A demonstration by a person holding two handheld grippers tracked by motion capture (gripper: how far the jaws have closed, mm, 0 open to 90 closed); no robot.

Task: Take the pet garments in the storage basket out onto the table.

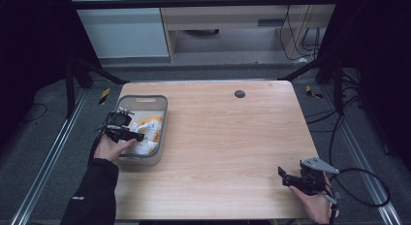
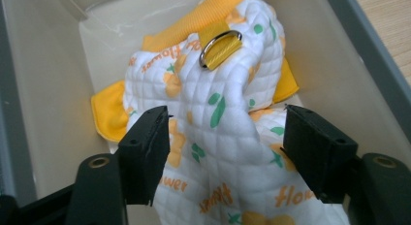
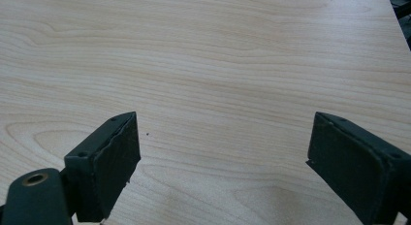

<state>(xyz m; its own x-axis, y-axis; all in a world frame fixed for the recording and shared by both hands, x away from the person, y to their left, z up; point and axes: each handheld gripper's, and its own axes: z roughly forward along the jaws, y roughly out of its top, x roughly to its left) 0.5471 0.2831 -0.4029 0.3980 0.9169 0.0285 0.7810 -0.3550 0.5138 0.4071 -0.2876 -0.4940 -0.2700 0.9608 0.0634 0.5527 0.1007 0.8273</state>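
- The left claw (image 2: 225, 147) is spread wide around a white quilted garment with orange trim (image 2: 218, 137), not clenched.
- The garment lies inside the grey plastic bin (image 1: 162, 123) at the worktop's (image 1: 223, 137) left edge.
- The right claw (image 3: 223, 162) is released over bare wood near the front right corner.

The quilted garment (image 2: 218, 137) is white, stitched in a diamond grid, and printed with orange flowers, green leaves and orange lettering. Its trim is yellow-orange, and a yellow strap (image 2: 224, 49) on it carries a silver metal ring (image 2: 219, 44). The bin (image 1: 162, 119) by the surface's left edge is grey outside and cream inside. The surface (image 1: 232, 137) is pale wood with wavy grain and a dark round cap (image 1: 239, 94) near its far edge. Each hand-held gripper (image 2: 225, 152) has black jaws.
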